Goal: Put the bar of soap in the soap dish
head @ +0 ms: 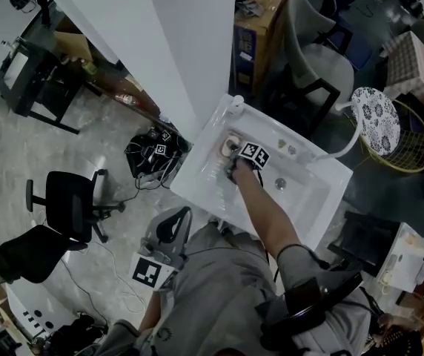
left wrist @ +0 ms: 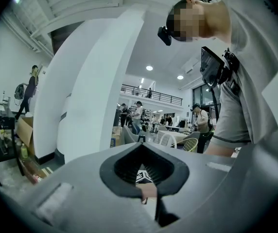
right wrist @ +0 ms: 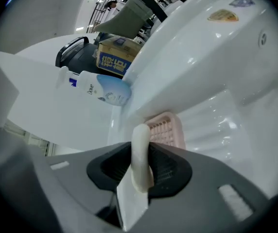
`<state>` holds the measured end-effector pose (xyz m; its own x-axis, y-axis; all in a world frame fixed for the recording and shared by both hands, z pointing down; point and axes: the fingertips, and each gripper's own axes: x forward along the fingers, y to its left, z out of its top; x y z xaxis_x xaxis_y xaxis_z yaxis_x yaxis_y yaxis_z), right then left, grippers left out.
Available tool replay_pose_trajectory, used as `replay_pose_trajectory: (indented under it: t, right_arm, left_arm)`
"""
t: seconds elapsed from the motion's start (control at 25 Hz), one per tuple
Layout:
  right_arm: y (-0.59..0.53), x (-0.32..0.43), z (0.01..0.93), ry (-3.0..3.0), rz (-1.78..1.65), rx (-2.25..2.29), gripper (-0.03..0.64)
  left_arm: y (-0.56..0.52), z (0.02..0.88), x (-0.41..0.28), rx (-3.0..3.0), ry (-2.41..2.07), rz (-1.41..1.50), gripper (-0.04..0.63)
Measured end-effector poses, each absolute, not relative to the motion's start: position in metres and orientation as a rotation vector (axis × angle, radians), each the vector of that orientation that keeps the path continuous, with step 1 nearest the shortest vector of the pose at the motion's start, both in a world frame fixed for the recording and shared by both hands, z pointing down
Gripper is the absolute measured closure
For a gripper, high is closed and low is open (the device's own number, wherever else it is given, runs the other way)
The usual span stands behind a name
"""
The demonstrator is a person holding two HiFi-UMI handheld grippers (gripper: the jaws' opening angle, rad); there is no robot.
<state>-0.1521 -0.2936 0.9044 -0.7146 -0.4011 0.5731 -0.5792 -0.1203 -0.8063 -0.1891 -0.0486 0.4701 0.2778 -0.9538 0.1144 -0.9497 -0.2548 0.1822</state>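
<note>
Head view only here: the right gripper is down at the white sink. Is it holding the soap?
Observer: Yes, the right gripper is shut on the white soap bar, held edge-on.
Operator: Is it in the dish?
Observer: Not yet. The pink soap dish sits in the sink just past the jaws.
Operator: And the left gripper?
Observer: The left gripper is shut, with nothing between its jaws.
</note>
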Motion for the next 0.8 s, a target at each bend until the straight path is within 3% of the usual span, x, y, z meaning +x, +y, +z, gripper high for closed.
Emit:
replay_pose_trajectory:
  t: [0.6, 0.64, 0.76, 0.8]
  right_arm:
    - [-0.299, -0.160, 0.904, -1.991, 1.973, 1.102, 0.510]
    - [-0.301, -0.158, 0.903, -1.989, 1.957, 1.120, 0.491]
    - [-0.306, -0.148, 0.896, -1.989, 1.847, 1.197, 0.331]
    - [-0.308, -0.145, 0.892, -1.998, 1.813, 1.224, 0.327]
  left_arm:
    - [-0.048, 0.474, -0.188, 2.322, -1.791, -0.031, 0.595]
    - [-0.049, 0.473, -0.186, 2.324, -1.789, -0.029, 0.595]
    - [-0.050, 0.474, -0.184, 2.330, -1.780, -0.022, 0.595]
    - [-0.050, 0.473, -0.183, 2.332, -1.776, -0.025, 0.595]
